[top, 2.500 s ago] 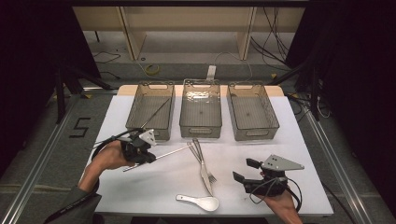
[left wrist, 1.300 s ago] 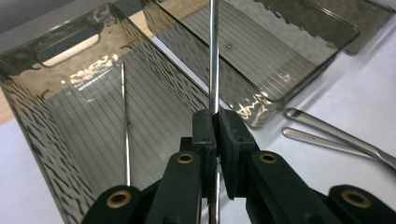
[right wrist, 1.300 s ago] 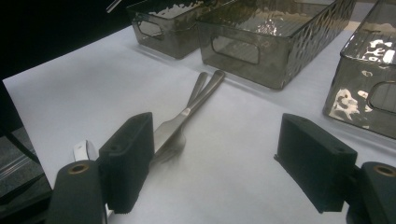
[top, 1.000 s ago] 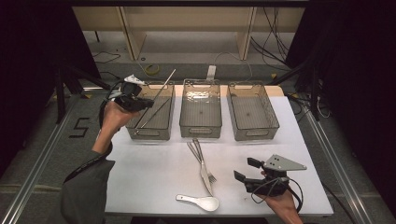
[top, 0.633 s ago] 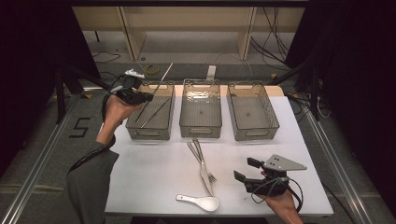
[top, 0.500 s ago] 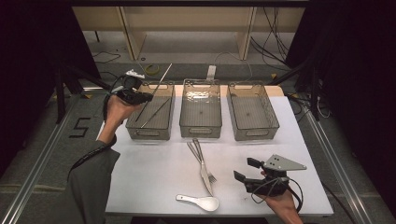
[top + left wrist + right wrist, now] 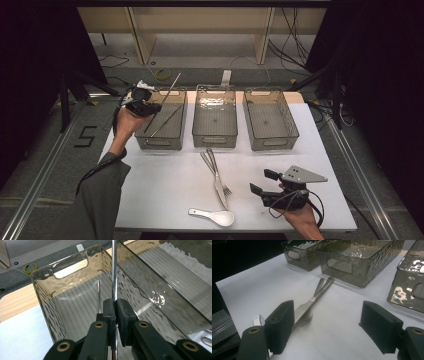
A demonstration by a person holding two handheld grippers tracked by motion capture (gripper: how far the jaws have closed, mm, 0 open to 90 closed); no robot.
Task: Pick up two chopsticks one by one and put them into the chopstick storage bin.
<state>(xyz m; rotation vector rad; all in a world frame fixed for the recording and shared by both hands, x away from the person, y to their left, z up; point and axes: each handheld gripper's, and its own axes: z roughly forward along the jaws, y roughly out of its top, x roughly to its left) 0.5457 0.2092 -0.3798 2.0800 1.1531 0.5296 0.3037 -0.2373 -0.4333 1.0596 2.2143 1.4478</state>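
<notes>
My left gripper (image 7: 154,107) is shut on a thin metal chopstick (image 7: 171,88), held slanted over the left clear bin (image 7: 159,145). In the left gripper view the pads (image 7: 109,309) pinch the chopstick (image 7: 114,270) above the bin's inside (image 7: 45,277). A second chopstick (image 7: 165,121) lies inside that bin, on its floor (image 7: 99,295). My right gripper (image 7: 261,183) rests at the front right of the white table, open with nothing between its fingers (image 7: 329,327). A knife (image 7: 312,302) and a fork (image 7: 319,287) lie just beyond it.
The middle bin (image 7: 215,139) and the right bin (image 7: 272,144) stand in a row with the left one at the back of the table. The knife and fork (image 7: 218,176) lie crossed at the centre. A white spoon (image 7: 215,216) lies near the front edge.
The left hand carried the chopstick up from the table's front left to above the left bin. Over the last second it sank a little toward the bin. The right gripper stayed still.
</notes>
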